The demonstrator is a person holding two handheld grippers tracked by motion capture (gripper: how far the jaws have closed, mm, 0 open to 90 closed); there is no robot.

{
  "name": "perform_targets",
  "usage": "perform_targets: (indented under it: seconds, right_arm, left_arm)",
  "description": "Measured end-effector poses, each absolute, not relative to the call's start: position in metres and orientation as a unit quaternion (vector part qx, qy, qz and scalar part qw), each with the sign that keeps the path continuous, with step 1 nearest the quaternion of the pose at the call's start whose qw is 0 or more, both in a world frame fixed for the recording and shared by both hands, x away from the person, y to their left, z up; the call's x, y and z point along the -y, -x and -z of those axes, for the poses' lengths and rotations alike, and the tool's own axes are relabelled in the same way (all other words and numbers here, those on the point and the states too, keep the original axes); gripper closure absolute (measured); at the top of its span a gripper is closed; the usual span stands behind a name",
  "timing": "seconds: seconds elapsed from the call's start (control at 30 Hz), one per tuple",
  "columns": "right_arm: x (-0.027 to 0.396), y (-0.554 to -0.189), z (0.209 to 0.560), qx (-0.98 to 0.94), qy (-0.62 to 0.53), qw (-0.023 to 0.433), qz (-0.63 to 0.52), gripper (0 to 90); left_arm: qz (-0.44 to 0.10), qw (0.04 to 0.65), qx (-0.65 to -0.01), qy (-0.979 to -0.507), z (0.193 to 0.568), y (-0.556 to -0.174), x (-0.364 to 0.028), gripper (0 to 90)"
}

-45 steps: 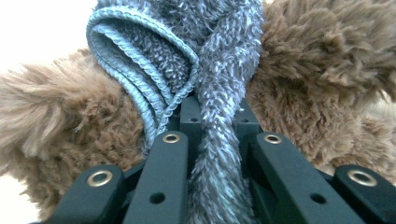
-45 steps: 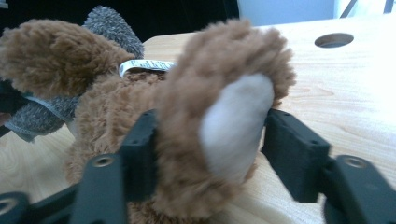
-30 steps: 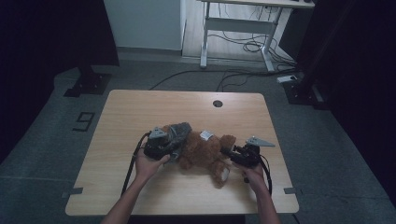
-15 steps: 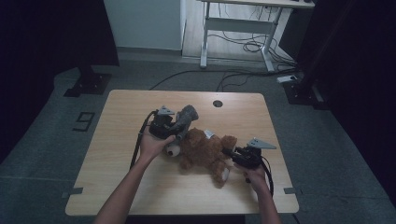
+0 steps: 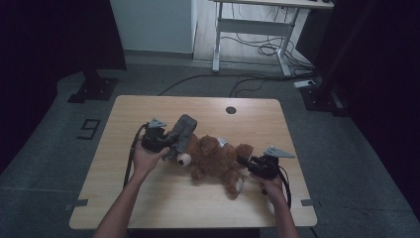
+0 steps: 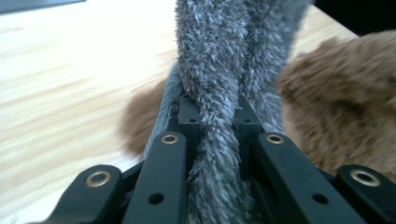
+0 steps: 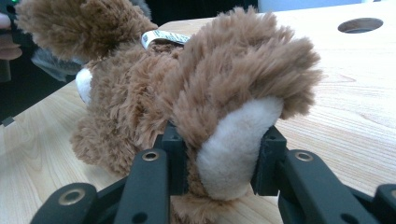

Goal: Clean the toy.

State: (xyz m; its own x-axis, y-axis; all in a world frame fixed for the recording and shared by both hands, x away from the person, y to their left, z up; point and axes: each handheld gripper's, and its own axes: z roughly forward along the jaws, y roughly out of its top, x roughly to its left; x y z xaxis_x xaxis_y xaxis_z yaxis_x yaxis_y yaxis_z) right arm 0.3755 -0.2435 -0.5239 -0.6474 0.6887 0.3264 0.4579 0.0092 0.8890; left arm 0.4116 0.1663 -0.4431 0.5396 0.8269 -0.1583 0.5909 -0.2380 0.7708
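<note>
From the high view, the left gripper (image 5: 171, 140) pinches a grey cloth (image 5: 182, 132) that rises past its fingertips, just beside the bear's head; the bear (image 5: 215, 158) lies on the table (image 5: 148, 198) between both grippers; the right gripper (image 5: 245, 162) clamps the bear's foot. In the left gripper view, the fingers (image 6: 189, 114) squeeze the cloth (image 6: 219, 70) tight, the bear (image 6: 345, 107) just beyond them. In the right gripper view, the jaws have just been closing and the fingers (image 7: 175, 140) press the white-soled foot (image 7: 233, 144); the bear's body (image 7: 135, 93) stretches away beyond the fingertips.

Far side: bare table (image 5: 247, 106) lets you pass.
Middle: teddy bear (image 5: 215, 158) blocks you.
Near edge: open tabletop for you.
</note>
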Motion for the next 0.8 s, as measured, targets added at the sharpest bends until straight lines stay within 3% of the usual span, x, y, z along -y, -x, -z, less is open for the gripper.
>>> perform_targets:
  seconds: [0.23, 0.47, 0.63, 0.8]
  right_arm:
    - [0.242, -0.377, 0.527, -0.699, -0.412, 0.099, -0.576, 65.2]
    - [0.243, -0.375, 0.527, -0.700, -0.406, 0.101, -0.578, 65.2]
    - [0.244, -0.375, 0.528, -0.697, -0.409, 0.102, -0.580, 65.2]
    - [0.245, -0.374, 0.527, -0.699, -0.408, 0.104, -0.579, 65.2]
  left_arm:
    - [-0.132, 0.434, -0.454, -0.767, 0.444, -0.406, -0.175, 78.8]
    - [-0.119, 0.458, -0.387, -0.792, 0.418, -0.397, -0.113, 78.8]
    - [-0.129, 0.425, -0.378, -0.812, 0.424, -0.403, -0.072, 78.7]
    - [-0.154, 0.390, -0.413, -0.809, 0.431, -0.417, -0.086, 78.7]
